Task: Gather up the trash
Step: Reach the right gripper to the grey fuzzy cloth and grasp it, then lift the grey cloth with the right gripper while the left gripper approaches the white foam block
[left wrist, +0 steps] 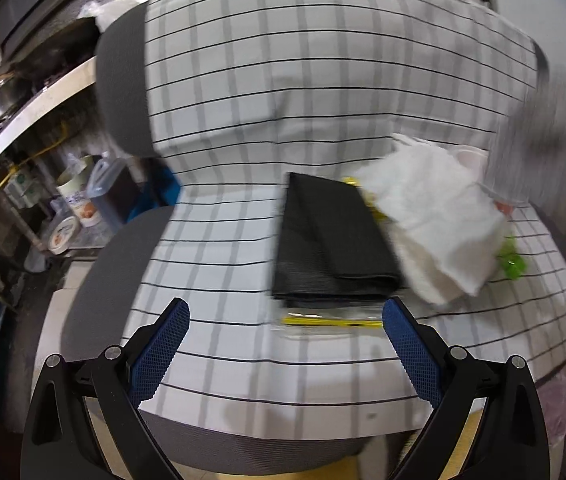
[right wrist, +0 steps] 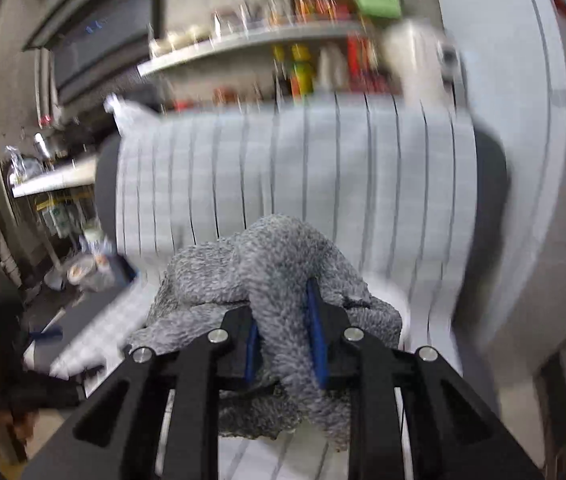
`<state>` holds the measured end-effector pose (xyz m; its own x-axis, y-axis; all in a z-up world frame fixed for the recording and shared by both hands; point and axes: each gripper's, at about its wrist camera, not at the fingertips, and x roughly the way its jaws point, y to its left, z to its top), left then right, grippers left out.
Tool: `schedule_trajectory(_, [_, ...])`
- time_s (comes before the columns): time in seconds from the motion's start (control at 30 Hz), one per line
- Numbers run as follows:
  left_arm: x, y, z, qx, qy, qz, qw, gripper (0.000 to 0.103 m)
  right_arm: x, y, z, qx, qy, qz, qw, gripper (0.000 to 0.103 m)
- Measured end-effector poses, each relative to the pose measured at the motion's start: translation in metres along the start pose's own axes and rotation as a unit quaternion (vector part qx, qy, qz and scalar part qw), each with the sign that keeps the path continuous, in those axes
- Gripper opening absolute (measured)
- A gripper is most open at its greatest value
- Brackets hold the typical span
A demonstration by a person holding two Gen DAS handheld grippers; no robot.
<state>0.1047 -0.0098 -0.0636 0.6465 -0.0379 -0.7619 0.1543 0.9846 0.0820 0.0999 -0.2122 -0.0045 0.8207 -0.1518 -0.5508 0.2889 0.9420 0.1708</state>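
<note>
Grey fuzzy cloth (right wrist: 283, 276) was pinched between the blue pads of the right claw (right wrist: 283, 344), bunched and lifted in front of a chair (right wrist: 491, 184) draped in a checked sheet (right wrist: 323, 168). On the seat, a black cloth (left wrist: 331, 240), a white towel (left wrist: 435, 216), a yellow-edged wrapper (left wrist: 323, 322) and a green scrap (left wrist: 513, 262) were seen. The left claw (left wrist: 285, 344) was held spread wide and empty above the seat.

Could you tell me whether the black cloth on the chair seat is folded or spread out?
Folded. The black cloth lies as a compact rectangle with stacked layers showing along its near edge, on the checked cover.
</note>
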Motion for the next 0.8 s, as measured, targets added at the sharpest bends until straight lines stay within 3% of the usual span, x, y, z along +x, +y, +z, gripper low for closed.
schedule_trajectory(0.13, [0.006, -0.027, -0.011, 0.013, 0.008, -0.015, 0.9998, 0.095, 0.033, -0.013, -0.071, 0.009, 0.077, -0.008, 0.997, 0.026])
schedule_trajectory(0.23, [0.009, -0.044, -0.023, 0.032, 0.014, -0.005, 0.9994, 0.095, 0.053, -0.018, -0.102, 0.012, 0.106, -0.010, 0.994, 0.032])
schedule_trajectory(0.37, [0.008, -0.052, -0.032, 0.043, 0.014, 0.001, 0.9990, 0.095, 0.064, -0.012, -0.118, -0.016, 0.118, -0.026, 0.993, 0.040])
schedule_trajectory(0.43, [0.006, -0.053, -0.035, 0.043, 0.009, 0.007, 0.9990, 0.095, 0.060, -0.010, -0.116, -0.025, 0.111, -0.029, 0.993, 0.058])
schedule_trajectory(0.53, [0.004, -0.052, -0.035, 0.040, 0.004, 0.009, 0.9992, 0.095, 0.053, -0.006, -0.107, -0.029, 0.092, -0.028, 0.995, 0.059])
schedule_trajectory(0.57, [0.003, -0.052, -0.035, 0.038, 0.003, 0.008, 0.9993, 0.095, 0.051, -0.005, -0.105, -0.031, 0.088, -0.033, 0.995, 0.058])
schedule_trajectory(0.63, [0.001, -0.051, -0.036, 0.035, 0.001, 0.005, 0.9994, 0.095, 0.049, -0.004, -0.101, -0.033, 0.082, -0.044, 0.995, 0.031])
schedule_trajectory(0.77, [-0.003, -0.054, -0.037, 0.036, -0.002, -0.007, 0.9993, 0.095, 0.064, -0.007, -0.098, -0.028, 0.114, -0.035, 0.993, 0.027])
schedule_trajectory(0.8, [-0.004, -0.055, -0.038, 0.037, -0.003, -0.010, 0.9993, 0.095, 0.066, -0.008, -0.096, -0.027, 0.117, -0.038, 0.992, 0.020])
